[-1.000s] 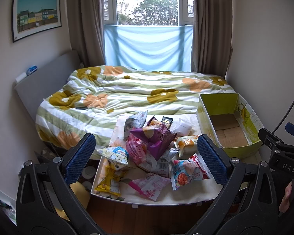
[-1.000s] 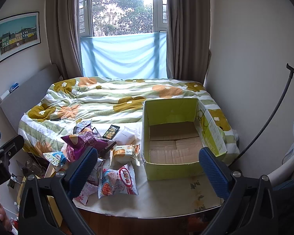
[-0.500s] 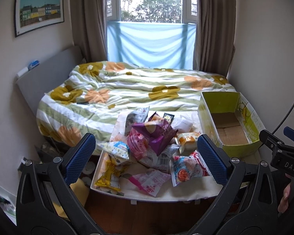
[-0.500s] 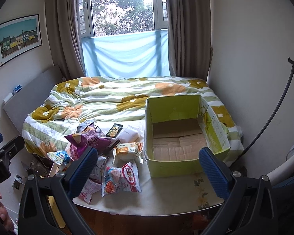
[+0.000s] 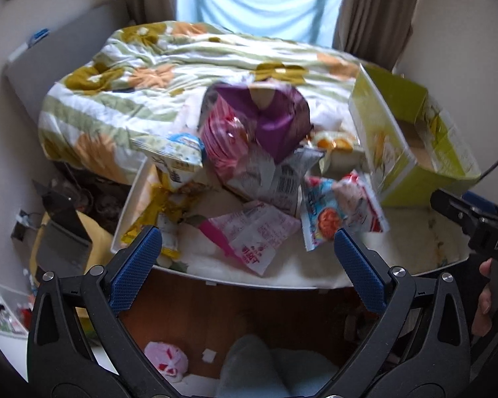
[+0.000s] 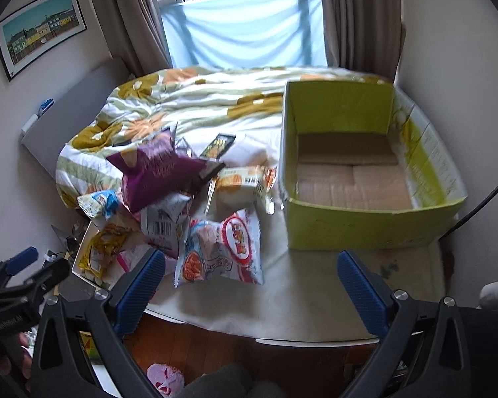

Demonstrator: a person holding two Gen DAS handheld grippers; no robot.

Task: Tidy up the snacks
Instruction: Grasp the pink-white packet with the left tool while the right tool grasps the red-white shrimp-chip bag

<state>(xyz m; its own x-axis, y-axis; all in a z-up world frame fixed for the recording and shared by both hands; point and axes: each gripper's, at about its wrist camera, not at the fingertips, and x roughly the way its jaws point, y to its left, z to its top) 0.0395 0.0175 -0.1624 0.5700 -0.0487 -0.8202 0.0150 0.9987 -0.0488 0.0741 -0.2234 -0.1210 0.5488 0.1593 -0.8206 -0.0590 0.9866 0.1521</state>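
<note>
We've got both the left gripper and right gripper spread wide, holding nothing, near the snack pile beside the green box.

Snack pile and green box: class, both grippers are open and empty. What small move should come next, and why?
Probably lower the right gripper onto the red-and-white noodle packet. It lies nearest, flat and uncovered, beside the empty green box. The left gripper faces a tangled pile.
</note>
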